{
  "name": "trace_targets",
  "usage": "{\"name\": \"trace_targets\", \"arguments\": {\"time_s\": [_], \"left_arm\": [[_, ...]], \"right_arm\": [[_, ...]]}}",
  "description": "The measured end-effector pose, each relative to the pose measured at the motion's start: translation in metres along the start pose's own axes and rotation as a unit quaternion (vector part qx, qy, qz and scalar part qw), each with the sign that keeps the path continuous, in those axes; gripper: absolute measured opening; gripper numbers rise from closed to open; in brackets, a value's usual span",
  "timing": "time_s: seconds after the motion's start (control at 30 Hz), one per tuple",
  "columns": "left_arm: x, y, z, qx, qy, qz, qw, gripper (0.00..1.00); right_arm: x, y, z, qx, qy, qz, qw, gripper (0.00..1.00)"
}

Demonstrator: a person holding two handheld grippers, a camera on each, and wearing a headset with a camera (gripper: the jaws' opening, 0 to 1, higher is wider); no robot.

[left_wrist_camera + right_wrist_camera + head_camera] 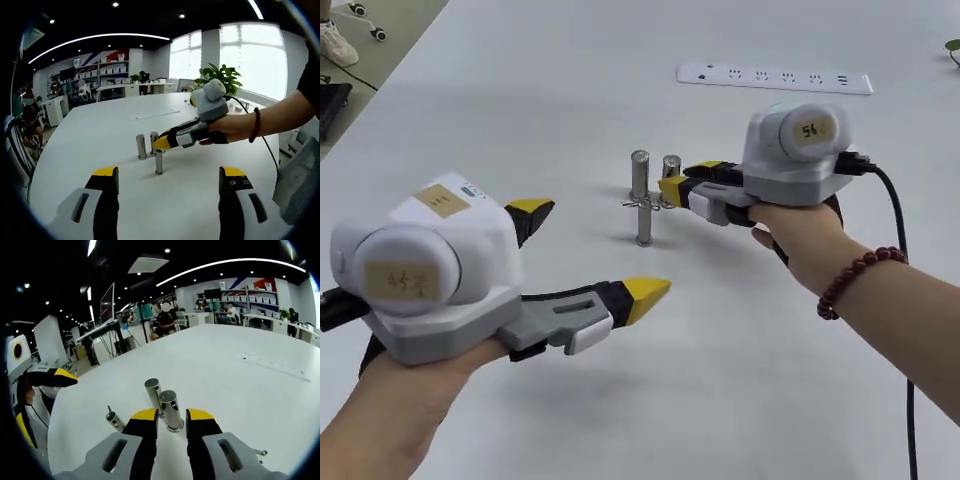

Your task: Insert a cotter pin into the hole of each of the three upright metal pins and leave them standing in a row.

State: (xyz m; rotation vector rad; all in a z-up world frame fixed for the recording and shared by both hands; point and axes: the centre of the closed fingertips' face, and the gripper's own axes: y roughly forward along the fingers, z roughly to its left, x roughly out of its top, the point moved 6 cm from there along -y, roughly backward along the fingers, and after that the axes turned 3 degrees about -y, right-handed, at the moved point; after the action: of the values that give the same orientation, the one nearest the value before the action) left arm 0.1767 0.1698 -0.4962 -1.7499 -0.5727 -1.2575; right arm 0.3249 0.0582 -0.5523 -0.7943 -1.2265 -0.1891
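**Head view.** The left tool [592, 248] has a grey plastic body and black jaws ending in glossy yellow wedges. It is held low at the left with its jaws spread wide and nothing between them. The right tool [670, 189] comes in from the right, its yellow tips right at a cluster of smooth, cylindrical steel pins on the matte white worktop [720, 380]. Two rear pins [640, 173] stand upright side by side. The front pin [644, 228] stands just before them. A thin wire cotter pin [642, 204] crosses it near the top (too small to tell whether it passes through the hole). A white power strip [775, 77] lies far back. A dark-red bead bracelet [855, 275] circles the right wrist.

**Left gripper view.** This tool's own jaws rise far apart, framing bare worktop. The three pins stand beyond them, with the right tool's pointed tip against the group. The fisheye blurs where exactly it touches.

**Right gripper view.** Its jaws stand close, leaving a narrow gap, and one rear pin stands just ahead of that gap. I cannot tell whether anything thin is pinched there. The front pin is off to the left, partly hidden by a jaw. Loose cotter pins [260, 453] lie at the lower right, half cut off by the tool body.
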Motion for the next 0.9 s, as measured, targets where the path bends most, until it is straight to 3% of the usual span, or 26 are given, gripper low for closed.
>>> {"name": "trace_targets", "arguments": {"time_s": [0.2, 0.5, 0.9], "left_arm": [[-0.0020, 0.0039, 0.0012, 0.000, 0.021, 0.010, 0.9997, 0.82], [-0.0002, 0.0053, 0.0009, -0.003, 0.019, 0.005, 0.9998, 0.87], [-0.0001, 0.0065, 0.0010, -0.005, 0.016, 0.007, 0.9998, 0.95]], "right_arm": [[-0.0047, 0.0056, 0.0026, 0.001, 0.003, 0.004, 1.0000, 0.14], [-0.0069, 0.0065, 0.0019, 0.002, 0.017, 0.005, 0.9998, 0.11], [-0.0027, 0.0063, -0.0009, 0.002, -0.021, 0.006, 0.9998, 0.08]]}}
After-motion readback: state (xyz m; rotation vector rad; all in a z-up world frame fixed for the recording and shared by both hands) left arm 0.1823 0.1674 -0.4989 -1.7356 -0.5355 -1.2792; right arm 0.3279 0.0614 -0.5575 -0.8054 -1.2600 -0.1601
